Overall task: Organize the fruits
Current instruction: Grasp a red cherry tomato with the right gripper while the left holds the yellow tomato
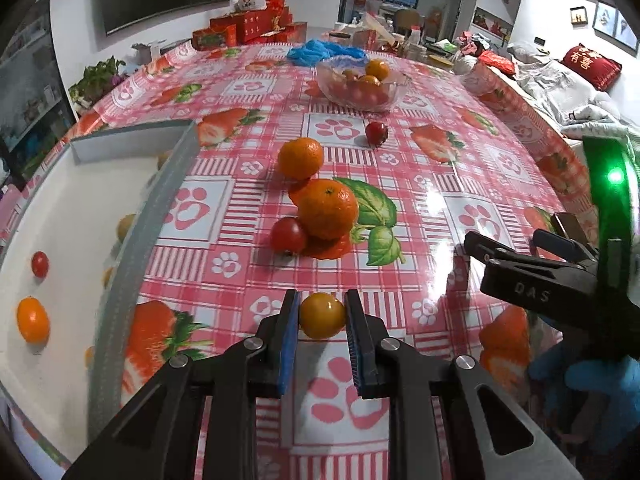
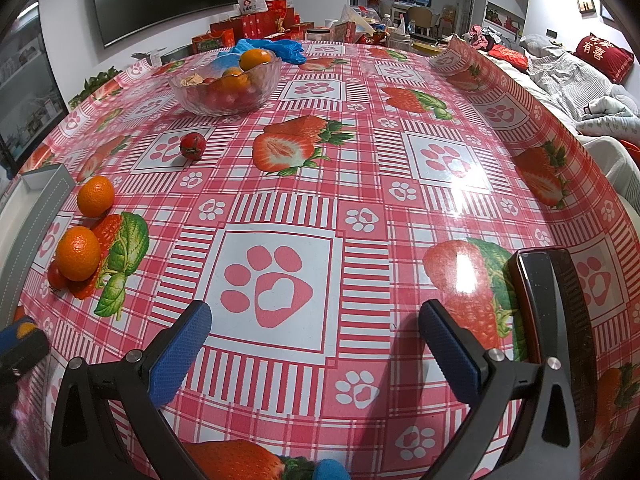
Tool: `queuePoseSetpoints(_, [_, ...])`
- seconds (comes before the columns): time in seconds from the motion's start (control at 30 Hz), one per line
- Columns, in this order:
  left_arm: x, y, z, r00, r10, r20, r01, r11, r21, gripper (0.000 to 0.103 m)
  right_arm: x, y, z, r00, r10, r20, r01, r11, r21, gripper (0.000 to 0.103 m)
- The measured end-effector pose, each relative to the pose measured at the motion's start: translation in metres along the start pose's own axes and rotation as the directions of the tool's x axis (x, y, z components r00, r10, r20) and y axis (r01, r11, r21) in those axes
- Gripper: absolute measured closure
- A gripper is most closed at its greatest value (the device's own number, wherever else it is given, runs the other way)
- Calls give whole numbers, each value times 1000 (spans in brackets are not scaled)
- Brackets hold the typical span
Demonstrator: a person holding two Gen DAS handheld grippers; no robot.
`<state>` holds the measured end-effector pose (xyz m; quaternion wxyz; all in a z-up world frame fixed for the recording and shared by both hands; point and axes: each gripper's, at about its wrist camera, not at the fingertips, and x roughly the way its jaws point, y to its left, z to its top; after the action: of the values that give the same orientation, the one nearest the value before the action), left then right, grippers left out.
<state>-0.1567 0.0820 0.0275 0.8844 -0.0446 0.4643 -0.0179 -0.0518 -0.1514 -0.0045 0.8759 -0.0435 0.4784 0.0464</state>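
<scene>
My left gripper [image 1: 322,314] is shut on a small yellow-orange tomato [image 1: 322,316], just above the tablecloth. Ahead of it lie two mandarins [image 1: 328,209] [image 1: 301,158], a red cherry tomato [image 1: 288,235] touching the nearer mandarin, and another red tomato [image 1: 376,133] farther off. A white tray with grey walls [image 1: 160,200] at the left holds a red tomato [image 1: 40,264] and an orange one [image 1: 33,319]. My right gripper [image 2: 316,332] is open and empty over a paw print. It also shows at the right of the left wrist view [image 1: 504,246]. The right wrist view shows the mandarins [image 2: 78,253] [image 2: 95,196] and the tomato [image 2: 193,145].
A glass bowl [image 1: 360,84] [image 2: 224,80] with mandarins and red tomatoes stands at the far side, a blue cloth [image 2: 272,50] behind it. Red gift boxes [image 1: 248,28] are stacked beyond the table. A sofa with bedding [image 2: 580,80] lies to the right.
</scene>
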Motion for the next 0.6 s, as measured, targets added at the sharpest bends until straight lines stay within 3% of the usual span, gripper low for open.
queuePoseSetpoints(0.23, [-24,21,2,999,-28,46,30,999,-34,79,-1,7,-2,1000,-1,-28,1,1000,6,0])
queuePoseSetpoints(0.47, [-42,48,4,997,-31,77,37,996,-80,79,-12,79,-13,993,109,-43,-116,968,-221,0])
queuePoseSetpoints(0.6, [-52,59,5,994,-14,105,23,996,-81,79,-12,111,-15,983,168,-72,-181,942,-281,0])
